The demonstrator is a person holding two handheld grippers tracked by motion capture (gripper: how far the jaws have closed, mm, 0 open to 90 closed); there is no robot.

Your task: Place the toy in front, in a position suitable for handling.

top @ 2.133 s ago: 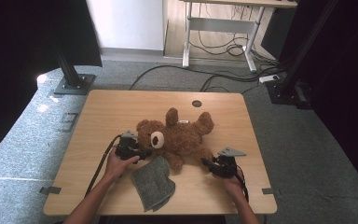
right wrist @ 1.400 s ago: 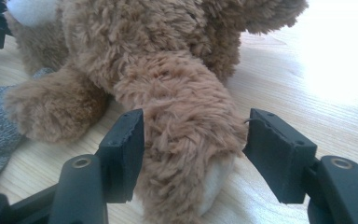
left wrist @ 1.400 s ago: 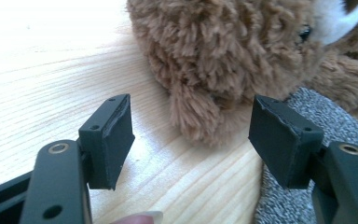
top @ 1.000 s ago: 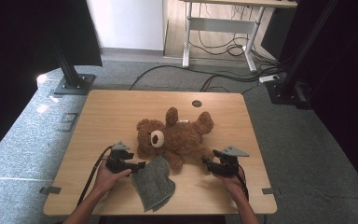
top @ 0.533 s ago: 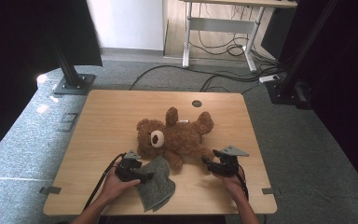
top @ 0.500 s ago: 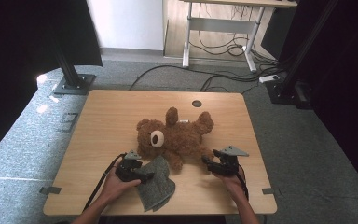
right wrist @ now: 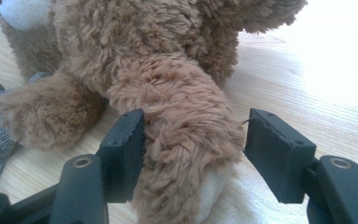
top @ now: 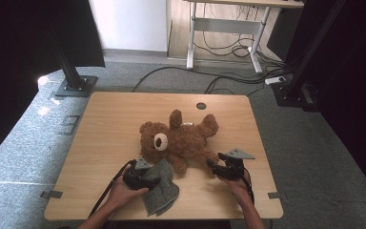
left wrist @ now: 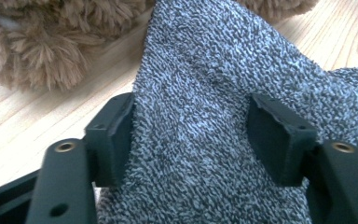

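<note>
Teddy bear (top: 181, 138) sprawled at the middle of the desk (top: 114, 119), head toward the person's left and limbs splayed, and just in front of it on the near side the grey knitted cloth (top: 162, 188) lies rumpled, its top corner touching the bear's fur. Looks like the cloth is about to be picked up while the bear is kept steady, so the trick now is a deep, square bite: get the pads well into the fabric rather than nipping an edge, and lift without dragging the bear along. Over on the right, the right gripper (top: 214, 167) sits low and level at the bear's near leg (right wrist: 182, 154); in the right gripper view the left pad rests against the fur and the other pad stands a touch clear, so the jaws straddle the leg, fairly wide, not pinching. A gentle hold there is enough; squeezing harder would only twist the toy. Now the left gripper (top: 156, 180), hand low over the desk, wrist flat, pointing across onto the cloth: its jaws have just been closing, the fabric bunched between them, left pad touching and the other a shade off, not clamped yet.
</note>
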